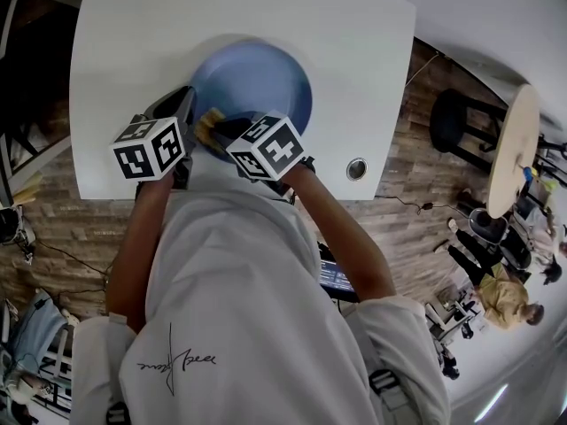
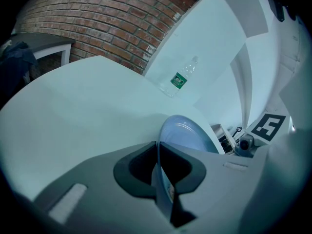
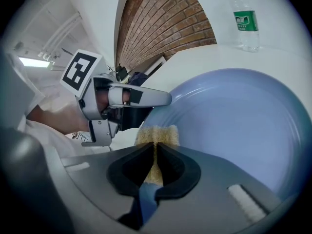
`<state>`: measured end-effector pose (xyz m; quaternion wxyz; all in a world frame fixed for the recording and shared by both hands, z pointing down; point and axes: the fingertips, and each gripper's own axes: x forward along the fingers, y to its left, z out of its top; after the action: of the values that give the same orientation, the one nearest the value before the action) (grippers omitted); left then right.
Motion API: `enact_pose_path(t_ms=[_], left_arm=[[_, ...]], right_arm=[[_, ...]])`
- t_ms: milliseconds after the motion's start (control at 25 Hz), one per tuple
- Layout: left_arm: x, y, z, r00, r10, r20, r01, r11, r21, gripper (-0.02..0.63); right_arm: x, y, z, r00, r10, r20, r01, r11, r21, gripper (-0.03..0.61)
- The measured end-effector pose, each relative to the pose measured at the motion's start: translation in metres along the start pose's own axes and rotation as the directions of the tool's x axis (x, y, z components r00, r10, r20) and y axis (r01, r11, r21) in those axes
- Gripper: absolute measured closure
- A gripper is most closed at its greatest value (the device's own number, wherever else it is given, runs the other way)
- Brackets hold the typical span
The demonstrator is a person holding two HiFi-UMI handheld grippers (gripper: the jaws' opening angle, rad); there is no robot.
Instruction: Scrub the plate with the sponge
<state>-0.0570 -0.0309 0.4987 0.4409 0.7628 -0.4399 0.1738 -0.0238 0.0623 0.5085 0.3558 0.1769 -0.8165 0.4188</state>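
Hold and scrub.
Left gripper [image 2: 158, 167] pinches the round blue plate [image 1: 257, 73] by its rim to steady it; right gripper [image 3: 155, 169] squeezes the yellow sponge [image 3: 157, 135] for scrubbing.

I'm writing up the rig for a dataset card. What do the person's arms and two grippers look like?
The left gripper and right gripper both have broad grey jaws with black curved inner pads. Each carries a white cube printed with black square markers. The person wears a white short-sleeved top with a black scribbled signature on the back. The forearms are bare.
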Motion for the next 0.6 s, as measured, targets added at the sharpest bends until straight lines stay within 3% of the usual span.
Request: enact_pose_path(t_ms=[600], left_arm=[[0.003, -0.003, 0.001, 1.000, 0.008, 0.001, -0.008, 1.000, 0.004, 0.580]], right_arm=[[-0.010, 0.001, -0.020, 0.997, 0.045, -0.068, -0.048, 0.998, -0.040, 0.552]])
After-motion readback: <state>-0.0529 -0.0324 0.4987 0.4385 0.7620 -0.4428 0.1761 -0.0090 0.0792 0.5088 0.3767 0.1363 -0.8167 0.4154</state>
